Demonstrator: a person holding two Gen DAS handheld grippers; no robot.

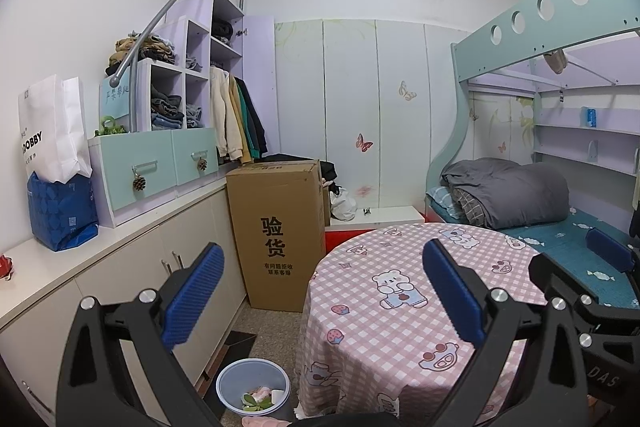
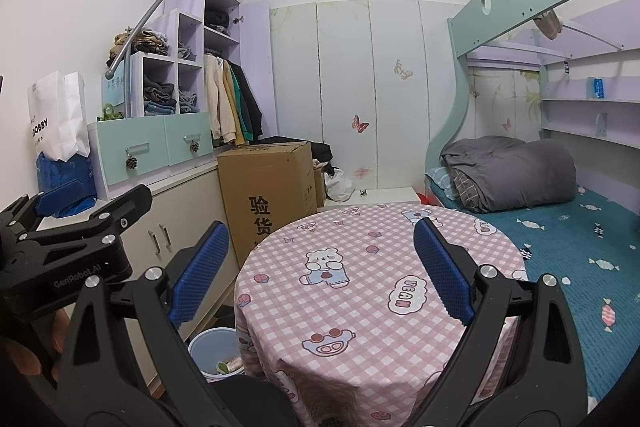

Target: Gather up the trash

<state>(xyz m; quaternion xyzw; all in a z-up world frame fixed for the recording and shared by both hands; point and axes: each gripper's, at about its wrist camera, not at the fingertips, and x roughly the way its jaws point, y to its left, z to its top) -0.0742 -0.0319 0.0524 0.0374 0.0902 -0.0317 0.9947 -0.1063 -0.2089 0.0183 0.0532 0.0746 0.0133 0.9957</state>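
Left wrist view shows your left gripper (image 1: 324, 291) with its blue fingers (image 1: 194, 293) spread wide apart and nothing between them, held above the near left edge of the round table (image 1: 404, 259) with the pink checked cloth. Down on the floor just left of the table stands the blue bin (image 1: 253, 389), and in it lie the trash pieces (image 1: 260, 397): green scraps and something pink and white. A tall cardboard box (image 1: 280, 231) stands behind the bin, touching the table's far left side or just beside it; you cannot tell which. Right wrist view shows your right gripper (image 2: 322, 273) over the table's near edge, its fingers (image 2: 442, 277) likewise wide apart and holding nothing. Beyond the table's right side runs the bed (image 2: 580, 259) with a rolled grey quilt (image 2: 508, 173).
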